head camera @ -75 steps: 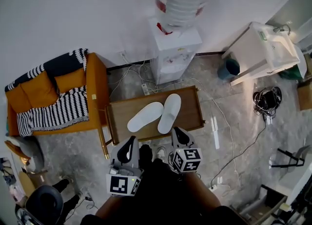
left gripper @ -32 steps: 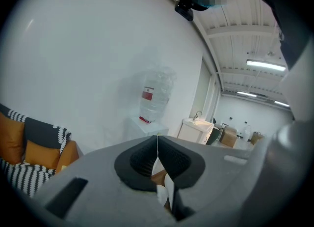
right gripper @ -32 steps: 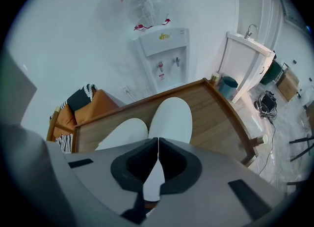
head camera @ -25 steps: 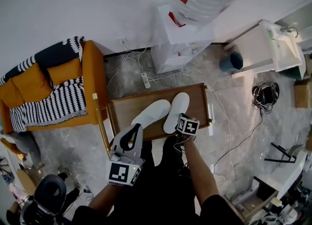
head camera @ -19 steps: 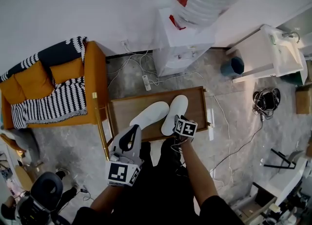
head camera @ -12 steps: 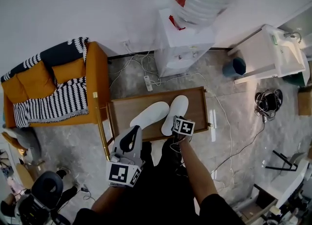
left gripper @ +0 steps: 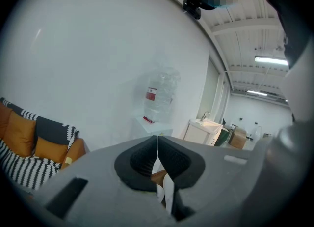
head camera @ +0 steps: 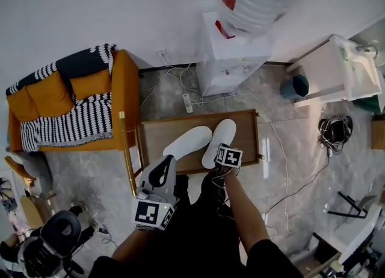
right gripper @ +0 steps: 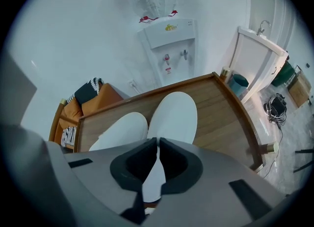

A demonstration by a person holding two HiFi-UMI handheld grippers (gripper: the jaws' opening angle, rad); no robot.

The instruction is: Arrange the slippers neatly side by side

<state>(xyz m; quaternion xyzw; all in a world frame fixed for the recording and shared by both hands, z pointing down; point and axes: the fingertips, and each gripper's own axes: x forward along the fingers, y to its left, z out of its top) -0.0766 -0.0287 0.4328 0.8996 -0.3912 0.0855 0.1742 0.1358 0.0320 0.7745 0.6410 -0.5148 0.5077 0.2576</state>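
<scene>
Two white slippers lie on a low wooden table [head camera: 156,133], toes close together and heels spread apart. The left slipper [head camera: 187,142] [right gripper: 120,130] lies slanted; the right slipper [head camera: 220,137] [right gripper: 174,115] lies straighter. My right gripper [head camera: 224,151] [right gripper: 158,145] points steeply down at the right slipper's heel. Its jaws have just been closing, and the slipper's white edge shows between the pads. My left gripper [head camera: 161,171] [left gripper: 157,145] is shut on nothing and hangs short of the table's near edge.
A water dispenser [head camera: 231,54] stands behind the table, and an orange sofa [head camera: 66,108] with a striped throw sits to its left. Cables [head camera: 180,87] run across the floor. A white sink unit [head camera: 337,69] and a blue bin [head camera: 298,85] stand at the right.
My right gripper has gone forward from beside my body to the right slipper's heel and has stayed there for the last second. The left gripper has hardly moved.
</scene>
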